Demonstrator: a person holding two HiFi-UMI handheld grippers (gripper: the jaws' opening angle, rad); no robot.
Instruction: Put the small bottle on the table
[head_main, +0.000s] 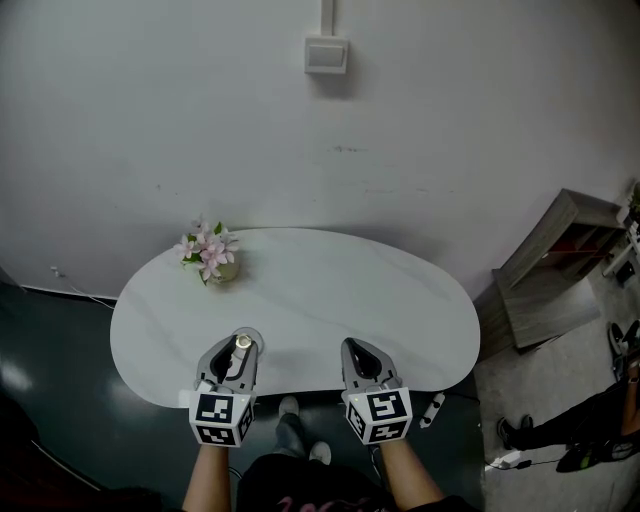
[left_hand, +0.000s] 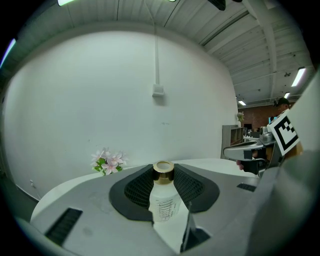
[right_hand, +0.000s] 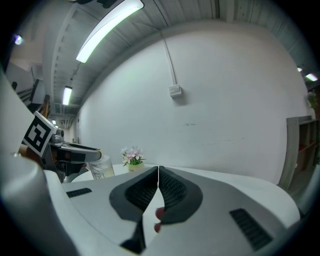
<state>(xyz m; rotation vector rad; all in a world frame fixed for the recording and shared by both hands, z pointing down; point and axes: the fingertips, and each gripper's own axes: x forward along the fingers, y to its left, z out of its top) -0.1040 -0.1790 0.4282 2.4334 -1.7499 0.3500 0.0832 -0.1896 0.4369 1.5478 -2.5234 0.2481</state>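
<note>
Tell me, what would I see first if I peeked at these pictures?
Your eye would go straight to the small bottle with its shiny gold cap, pinched in the left claw over the near edge of the white table. Next you'd spot the pink flowers at the table's far left. The right claw is shut with nothing in it.

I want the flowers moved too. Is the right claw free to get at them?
Probably yes: the right claw is shut on nothing, and only open table lies between it and the flowers.
</note>
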